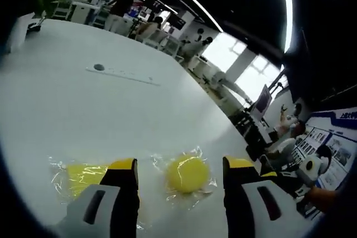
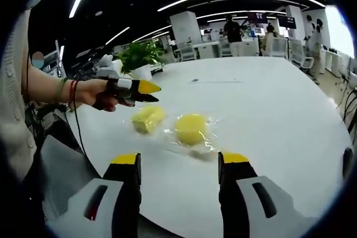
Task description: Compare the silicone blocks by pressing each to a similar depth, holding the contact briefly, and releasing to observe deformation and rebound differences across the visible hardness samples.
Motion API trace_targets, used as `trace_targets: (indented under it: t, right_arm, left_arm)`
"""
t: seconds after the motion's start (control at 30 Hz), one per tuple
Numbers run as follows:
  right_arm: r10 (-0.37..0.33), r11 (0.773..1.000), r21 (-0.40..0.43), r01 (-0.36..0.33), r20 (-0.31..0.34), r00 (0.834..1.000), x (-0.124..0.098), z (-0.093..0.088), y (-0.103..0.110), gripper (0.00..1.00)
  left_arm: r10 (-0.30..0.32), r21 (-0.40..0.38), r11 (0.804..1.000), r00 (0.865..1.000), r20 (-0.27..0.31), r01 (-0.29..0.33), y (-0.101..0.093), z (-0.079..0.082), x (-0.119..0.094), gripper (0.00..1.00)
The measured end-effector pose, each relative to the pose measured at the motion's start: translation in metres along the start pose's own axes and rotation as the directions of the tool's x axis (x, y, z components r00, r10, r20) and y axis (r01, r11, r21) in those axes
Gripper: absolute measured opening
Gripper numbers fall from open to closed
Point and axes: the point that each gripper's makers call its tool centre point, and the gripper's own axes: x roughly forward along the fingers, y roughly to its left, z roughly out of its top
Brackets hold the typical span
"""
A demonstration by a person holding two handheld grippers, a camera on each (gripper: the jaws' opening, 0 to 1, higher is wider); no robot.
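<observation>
Two yellow silicone blocks lie in clear wrap on the white table (image 1: 83, 110). The round block (image 1: 187, 174) sits between my left gripper's (image 1: 181, 165) open jaws, just beyond the yellow tips, untouched. The squarish block (image 1: 83, 175) lies to its left, partly behind the left jaw. In the right gripper view the round block (image 2: 191, 128) and the squarish block (image 2: 148, 118) rest side by side on the table (image 2: 268, 115). My right gripper (image 2: 179, 160) is open and short of them. A hand holds the left gripper (image 2: 153, 92) above the table, left of the squarish block.
A long white strip (image 1: 120, 73) with a dark round spot lies farther across the table; the same strip (image 2: 217, 81) is far off in the right gripper view. A potted plant (image 2: 139, 54) stands at the table's far left edge. Chairs, desks and people fill the background.
</observation>
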Motion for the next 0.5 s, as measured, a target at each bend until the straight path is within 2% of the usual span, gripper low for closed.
trace_targets:
  t: [0.27,0.4,0.47,0.5]
  right_arm:
    - [-0.011,1.000,0.007,0.011,-0.019,1.000,-0.001,-0.009,-0.013,0.50]
    - [-0.027,1.000,0.010,0.027,-0.013,1.000,-0.003,-0.009,-0.021,0.50]
    - [-0.029,0.999,0.015,0.030,-0.012,0.999,-0.004,-0.010,-0.024,0.49]
    - [-0.031,0.999,0.019,0.031,-0.012,0.999,-0.004,-0.011,-0.025,0.49]
  left_arm:
    - [0.036,-0.041,0.998,0.999,-0.024,-0.037,0.011,-0.008,0.018,0.60]
    - [0.081,-0.076,0.993,0.994,-0.068,-0.086,0.021,-0.015,0.028,0.58]
    - [0.123,-0.132,0.983,0.990,-0.074,-0.131,0.028,-0.017,0.031,0.55]
    - [0.113,-0.162,0.979,0.992,-0.059,-0.121,0.027,-0.015,0.035,0.53]
